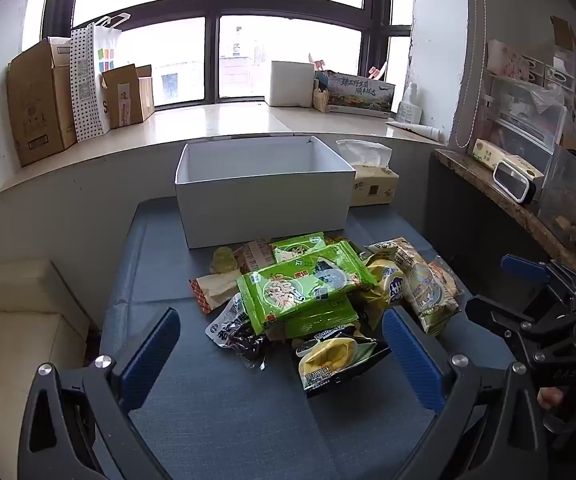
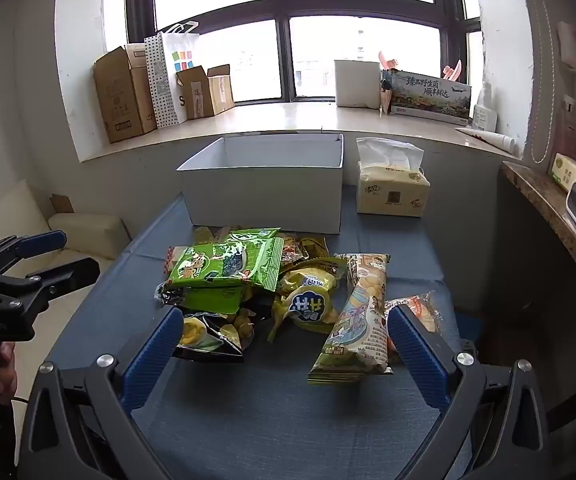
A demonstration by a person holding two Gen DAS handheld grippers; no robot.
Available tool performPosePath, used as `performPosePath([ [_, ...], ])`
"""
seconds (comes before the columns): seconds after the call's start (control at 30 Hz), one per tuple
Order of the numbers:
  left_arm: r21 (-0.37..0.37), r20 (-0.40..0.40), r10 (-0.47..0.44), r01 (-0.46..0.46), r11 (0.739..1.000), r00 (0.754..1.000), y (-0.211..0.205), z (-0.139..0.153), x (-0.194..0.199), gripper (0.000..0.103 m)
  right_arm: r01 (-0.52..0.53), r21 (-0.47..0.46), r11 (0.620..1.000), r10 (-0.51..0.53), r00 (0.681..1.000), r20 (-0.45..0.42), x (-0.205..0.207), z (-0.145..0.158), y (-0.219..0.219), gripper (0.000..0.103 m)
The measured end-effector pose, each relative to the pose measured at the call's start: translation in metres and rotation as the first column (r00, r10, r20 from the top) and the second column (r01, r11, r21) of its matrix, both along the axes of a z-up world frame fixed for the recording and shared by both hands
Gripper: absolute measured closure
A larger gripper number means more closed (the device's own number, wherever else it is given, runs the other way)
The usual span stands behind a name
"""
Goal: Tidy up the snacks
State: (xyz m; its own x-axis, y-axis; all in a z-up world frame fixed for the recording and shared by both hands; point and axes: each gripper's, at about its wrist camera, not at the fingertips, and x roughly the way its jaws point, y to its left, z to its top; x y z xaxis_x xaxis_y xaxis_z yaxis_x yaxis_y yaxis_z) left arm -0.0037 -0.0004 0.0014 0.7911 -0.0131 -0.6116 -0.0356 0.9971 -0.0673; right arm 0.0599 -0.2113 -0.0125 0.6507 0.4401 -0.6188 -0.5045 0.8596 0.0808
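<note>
A pile of snack packets lies on the blue-grey table (image 1: 224, 420), with a green seaweed packet (image 1: 299, 288) (image 2: 228, 266) on top. Beside it lie a yellow round packet (image 2: 311, 304), a long illustrated packet (image 2: 357, 316) and a black-and-yellow packet (image 1: 335, 360) (image 2: 208, 334). An open white box (image 1: 264, 190) (image 2: 264, 184) stands behind the pile; its visible inside holds nothing. My left gripper (image 1: 282, 338) is open, above the table just before the pile. My right gripper (image 2: 282, 336) is open, also before the pile, holding nothing.
A tissue pack (image 1: 373, 184) (image 2: 393, 190) stands right of the box. Cardboard boxes (image 1: 40, 100) and bags line the windowsill behind. A cream sofa (image 1: 12, 320) is at the left, a wooden shelf (image 1: 499, 196) with clutter at the right.
</note>
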Motion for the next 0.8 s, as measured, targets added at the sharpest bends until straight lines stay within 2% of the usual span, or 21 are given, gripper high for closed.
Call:
performPosePath([
  [0.03, 0.002, 0.002, -0.002, 0.002, 1.0, 1.0, -0.0005, 0.0005, -0.0015, 0.0, 0.001, -0.002, 1.0, -0.001, 1.0, 0.002, 0.0001, -0.0001, -0.0001, 0.0],
  [0.07, 0.008, -0.03, 0.006, -0.006, 1.0, 1.0, -0.0013, -0.001, 0.0046, 0.0, 0.001, -0.001, 1.0, -0.001, 1.0, 0.005, 0.0001, -0.0001, -0.0003, 0.0],
  [0.23, 0.005, -0.006, 0.001, -0.001, 1.0, 1.0, -0.0012, -0.0037, 0.0016, 0.0, 0.001, -0.003, 1.0, -0.001, 1.0, 0.001, -0.0001, -0.0008, -0.0002, 0.0],
  [0.47, 0.002, -0.01, 0.0, 0.0, 1.0, 1.0, -0.0011, 0.0013, 0.0024, 0.0, -0.001, -0.004, 1.0, 0.001, 1.0, -0.004, -0.0015, 0.0051, -0.0021, 0.0],
  [0.8, 0.003, -0.012, -0.002, 0.002, 1.0, 1.0, -0.0002, 0.0025, 0.0022, 0.0, -0.009, -0.005, 1.0, 0.009, 1.0, -0.007, -0.0004, -0.0035, 0.0011, 0.0],
])
